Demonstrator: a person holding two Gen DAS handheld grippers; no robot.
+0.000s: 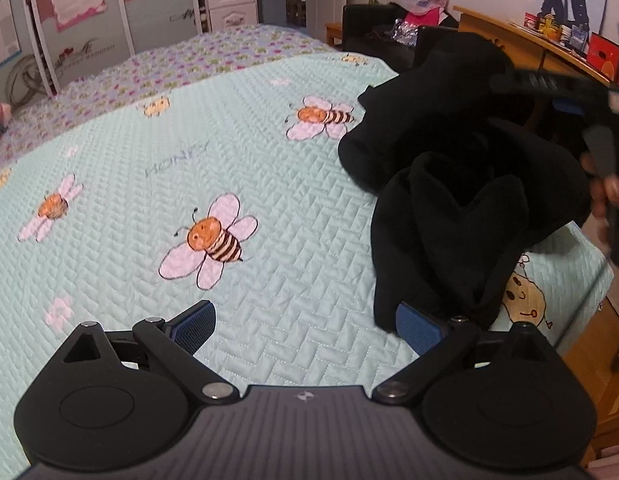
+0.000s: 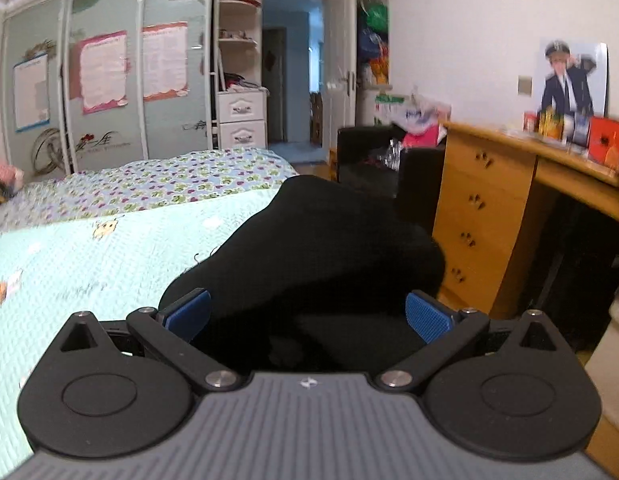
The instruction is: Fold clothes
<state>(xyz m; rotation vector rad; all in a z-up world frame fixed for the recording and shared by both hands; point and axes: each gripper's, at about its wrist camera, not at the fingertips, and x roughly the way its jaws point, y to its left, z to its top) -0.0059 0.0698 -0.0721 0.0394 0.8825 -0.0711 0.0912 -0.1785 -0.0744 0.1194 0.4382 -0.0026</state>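
Left gripper point(image 1: 305, 330) was sitting low and pretty level, jaws spread wide apart with nothing pinched between the blue pads point(image 1: 195, 326). Right gripper point(image 2: 309, 316) was the same deal, jaws wide open, tilted a bit more upward. From the left wrist view you could also catch the right gripper way over at the far right edge, blurry, with a bit of the person's hand point(image 1: 607, 192) wrapped around it

A big bed point(image 1: 269, 344) carries everything. On top lies a light green quilt point(image 1: 121, 168) with bees on it. A flowery sheet point(image 1: 213, 56) covers the far part. A black piece of clothing point(image 1: 461, 184) sits bunched up on the quilt's right side, near the edge.
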